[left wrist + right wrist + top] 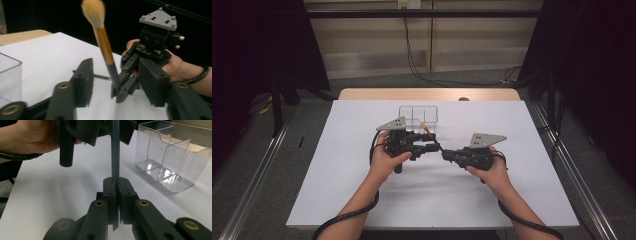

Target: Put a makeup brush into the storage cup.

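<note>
A makeup brush (103, 45) with a gold shaft, a dark handle end and pale bristles (93, 11) stands almost upright above the white table. My right gripper (116, 182) is shut on the tip of its dark handle (115, 150); the left gripper view shows that same right gripper (118, 91) clamping the handle. My left gripper (116, 75) is open, with one jaw on each side of the brush and neither touching it. In the high view the left gripper (430, 142) and right gripper (445, 155) meet at mid-table, with the brush (427, 128) slanting toward the box.
A clear plastic organiser box (418, 114) with several compartments stands just behind the grippers, seen close by in the right gripper view (172, 157). White paper (362, 190) covers the table; a wooden edge (427, 94) shows at the back. Cables trail from both grippers.
</note>
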A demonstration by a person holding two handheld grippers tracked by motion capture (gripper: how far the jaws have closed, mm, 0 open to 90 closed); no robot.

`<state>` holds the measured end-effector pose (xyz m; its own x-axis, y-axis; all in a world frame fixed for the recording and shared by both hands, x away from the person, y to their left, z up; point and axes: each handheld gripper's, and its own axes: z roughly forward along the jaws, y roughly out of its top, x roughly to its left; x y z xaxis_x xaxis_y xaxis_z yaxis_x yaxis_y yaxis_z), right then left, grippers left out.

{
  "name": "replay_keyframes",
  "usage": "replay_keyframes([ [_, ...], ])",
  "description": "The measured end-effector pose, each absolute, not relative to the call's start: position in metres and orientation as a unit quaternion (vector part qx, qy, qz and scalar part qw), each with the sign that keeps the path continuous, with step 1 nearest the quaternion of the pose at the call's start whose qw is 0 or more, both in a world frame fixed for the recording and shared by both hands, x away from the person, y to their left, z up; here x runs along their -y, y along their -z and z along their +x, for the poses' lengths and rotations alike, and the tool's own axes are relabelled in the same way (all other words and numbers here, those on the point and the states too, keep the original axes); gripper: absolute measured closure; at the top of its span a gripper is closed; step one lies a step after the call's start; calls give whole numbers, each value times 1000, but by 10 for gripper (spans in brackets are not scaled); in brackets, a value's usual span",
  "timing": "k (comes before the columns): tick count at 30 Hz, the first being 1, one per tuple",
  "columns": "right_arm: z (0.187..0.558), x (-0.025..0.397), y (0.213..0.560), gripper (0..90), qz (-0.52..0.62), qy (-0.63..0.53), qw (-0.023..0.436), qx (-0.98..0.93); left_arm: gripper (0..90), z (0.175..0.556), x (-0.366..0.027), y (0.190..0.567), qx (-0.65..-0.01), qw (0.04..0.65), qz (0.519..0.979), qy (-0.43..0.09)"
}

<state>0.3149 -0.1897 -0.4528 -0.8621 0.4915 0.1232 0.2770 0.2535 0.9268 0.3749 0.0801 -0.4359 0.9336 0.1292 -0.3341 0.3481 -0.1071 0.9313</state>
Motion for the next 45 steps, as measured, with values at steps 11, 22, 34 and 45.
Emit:
replay_keyframes([
  [11,313,184,455,849,244,-562,91,-785,824,375,-82,439,-176,659,723,109],
  [22,313,176,458,846,257,-561,72,-783,828,370,-75,438,-157,664,726,88],
  [34,313,183,455,620,271,-562,85,-776,831,372,-76,428,-146,660,734,68],
  [45,312,198,452,305,284,-553,103,-776,830,376,-85,421,-149,655,739,43],
])
